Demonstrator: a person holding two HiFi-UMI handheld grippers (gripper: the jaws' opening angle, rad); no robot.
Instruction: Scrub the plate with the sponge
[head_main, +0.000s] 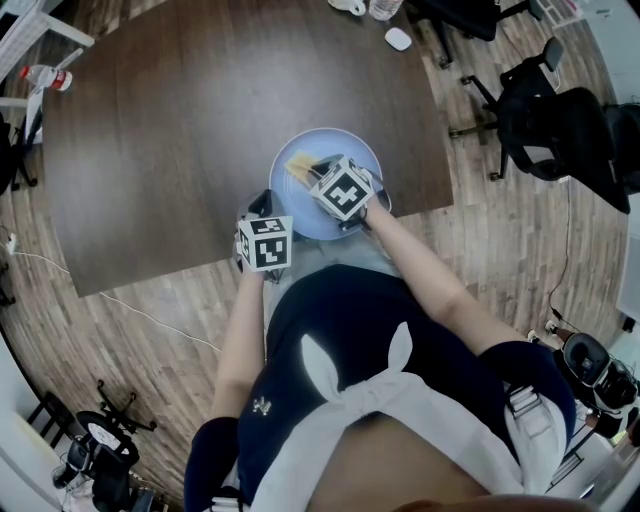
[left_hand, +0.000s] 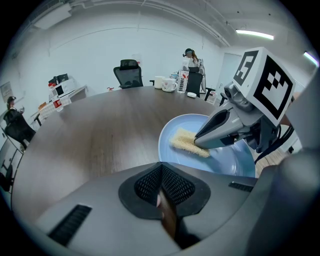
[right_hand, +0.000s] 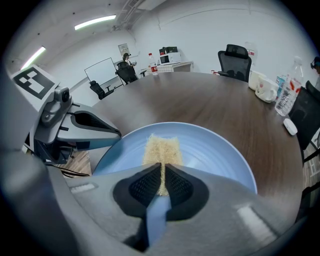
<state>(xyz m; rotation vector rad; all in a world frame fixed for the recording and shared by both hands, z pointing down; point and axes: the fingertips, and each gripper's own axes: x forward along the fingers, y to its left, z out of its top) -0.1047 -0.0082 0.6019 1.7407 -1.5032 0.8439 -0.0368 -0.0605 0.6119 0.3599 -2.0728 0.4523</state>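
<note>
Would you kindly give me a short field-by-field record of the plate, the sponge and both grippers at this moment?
plate: light blue, flat on the dark wood table, at its near edge
sponge: pale yellow, lying on the plate, one end gripped
right gripper: over the plate, fingers shut on the sponge's near end
left gripper: at the plate's left rim, fingers together, nothing seen between them
far end of table: mugs and a bottle
</note>
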